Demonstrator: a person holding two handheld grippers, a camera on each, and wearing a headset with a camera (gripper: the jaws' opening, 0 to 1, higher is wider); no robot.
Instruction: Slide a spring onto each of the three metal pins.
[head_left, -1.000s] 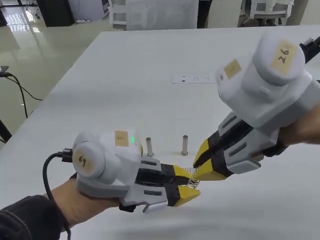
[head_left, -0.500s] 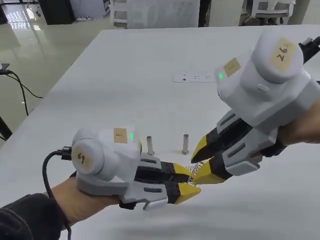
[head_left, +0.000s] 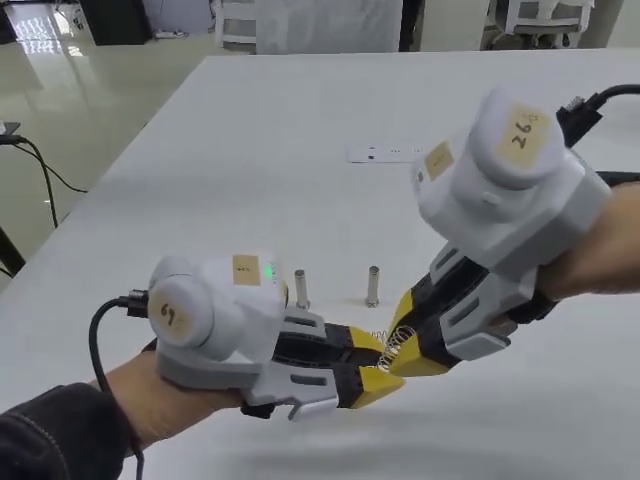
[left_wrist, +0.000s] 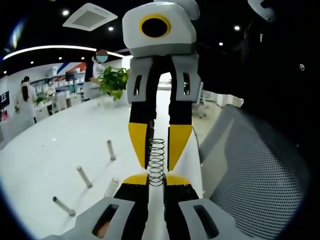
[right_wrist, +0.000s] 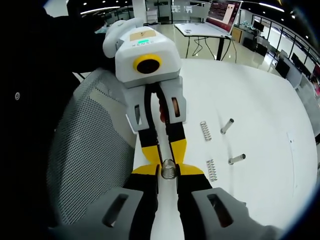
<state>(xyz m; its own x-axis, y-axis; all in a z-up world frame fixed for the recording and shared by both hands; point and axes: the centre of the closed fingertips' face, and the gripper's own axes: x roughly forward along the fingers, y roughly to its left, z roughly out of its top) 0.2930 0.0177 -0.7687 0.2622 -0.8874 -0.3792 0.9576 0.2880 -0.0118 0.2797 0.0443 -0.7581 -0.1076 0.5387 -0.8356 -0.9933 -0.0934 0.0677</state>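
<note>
The left hand-held gripper (head_left: 380, 367) and the right hand-held gripper (head_left: 403, 340) meet tip to tip low over the white desk (head_left: 300, 150), with one spring (head_left: 391, 345) caught between them. In the left gripper view the spring stands upright. Its lower end is pinched in that hand-held gripper's own nearly closed jaws, and its upper coils run up between the yellow fingertips (left_wrist: 137, 142) of the right hand-held gripper, which comes in from 12 o'clock. In the right gripper view the same spring is seen end-on, a small ring clamped between the right hand-held gripper's own closed tips, with the left one facing it from 12 o'clock. So both hand-held grippers are closed on the spring, and it is held off the desk.

In the left gripper view, three pins (left_wrist: 111, 150) (left_wrist: 84, 176) (left_wrist: 64, 206) stand in a row at about 9 o'clock from the jaws. In the right gripper view, two loose springs (right_wrist: 205, 130) (right_wrist: 212, 169) lie flat on the desk, each with a pin near it at about 3 o'clock. A power strip (head_left: 385, 153) lies at 12 o'clock, well beyond the pins. A mesh chair (left_wrist: 250, 165) stands at the desk edge.
</note>
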